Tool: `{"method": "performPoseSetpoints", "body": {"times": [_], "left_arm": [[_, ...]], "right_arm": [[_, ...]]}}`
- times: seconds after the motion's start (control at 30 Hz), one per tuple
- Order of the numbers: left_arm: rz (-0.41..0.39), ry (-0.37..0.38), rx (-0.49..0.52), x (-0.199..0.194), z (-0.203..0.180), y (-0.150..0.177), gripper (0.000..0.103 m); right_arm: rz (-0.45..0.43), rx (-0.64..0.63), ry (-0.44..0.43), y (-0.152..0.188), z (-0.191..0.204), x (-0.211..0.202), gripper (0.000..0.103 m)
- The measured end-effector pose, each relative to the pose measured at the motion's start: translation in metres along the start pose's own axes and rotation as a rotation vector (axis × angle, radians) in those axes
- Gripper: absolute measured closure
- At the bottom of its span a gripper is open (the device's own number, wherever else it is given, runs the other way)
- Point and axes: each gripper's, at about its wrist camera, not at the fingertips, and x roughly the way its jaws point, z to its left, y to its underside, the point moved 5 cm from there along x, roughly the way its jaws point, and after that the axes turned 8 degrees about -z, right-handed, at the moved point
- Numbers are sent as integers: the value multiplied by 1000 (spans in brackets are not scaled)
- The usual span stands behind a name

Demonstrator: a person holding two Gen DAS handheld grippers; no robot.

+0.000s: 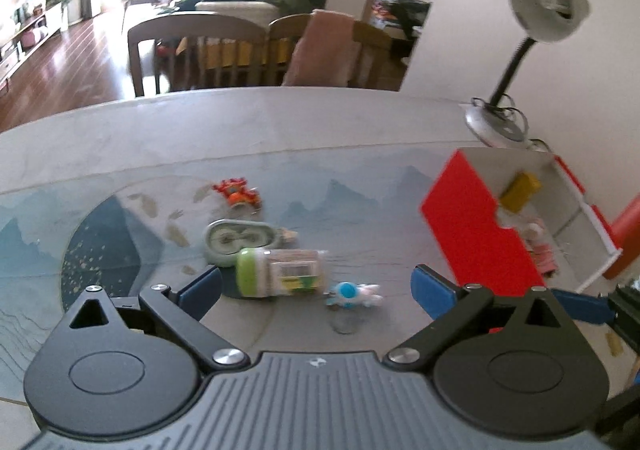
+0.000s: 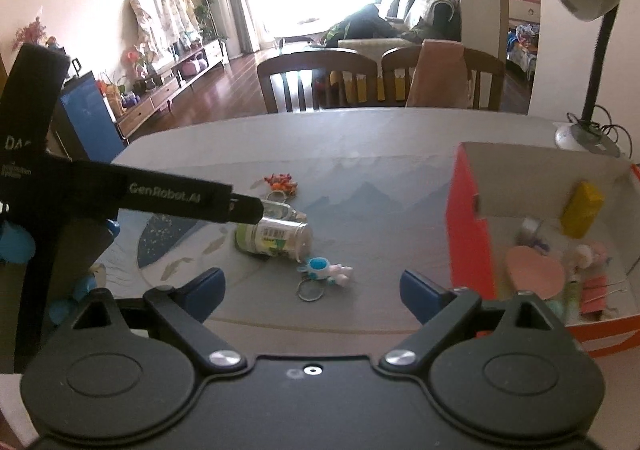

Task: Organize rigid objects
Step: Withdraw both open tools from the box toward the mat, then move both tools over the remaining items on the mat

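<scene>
Both claws were spread wide with nothing between their pads: the left gripper (image 1: 316, 286) and the right gripper (image 2: 312, 286) hung over the table (image 1: 280, 121). A jar (image 1: 280, 270) lay on its side mid-table, a keychain (image 1: 354, 294) just beside it at 4 o'clock, a red toy (image 1: 237, 191) at 11. The box (image 2: 466, 217) stood at 3 o'clock.
</scene>
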Motion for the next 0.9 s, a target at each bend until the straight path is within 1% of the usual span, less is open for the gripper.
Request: {"method": "performPoseSetpoints", "body": {"times": [0.1,0.27,0.5,0.63,0.73,0.9], "left_arm": [[15,-14,-19,13,10,4,2],[42,-11,-28,37,18,13,2],[72,-24,-44,72,23,15,2],[98,-51,-57,88,26,19,2],[104,-70,-48,95,24,22,2],[105,-81,-69,105,24,24,2]], "right_arm": [[10,4,12,5,3,18,9],[31,11,34,12,3,47,9],[80,-9,47,24,-5,91,14],[98,-23,42,29,-4,107,16],[108,-31,39,33,-4,116,18],[116,-36,40,37,-3,126,22]]}}
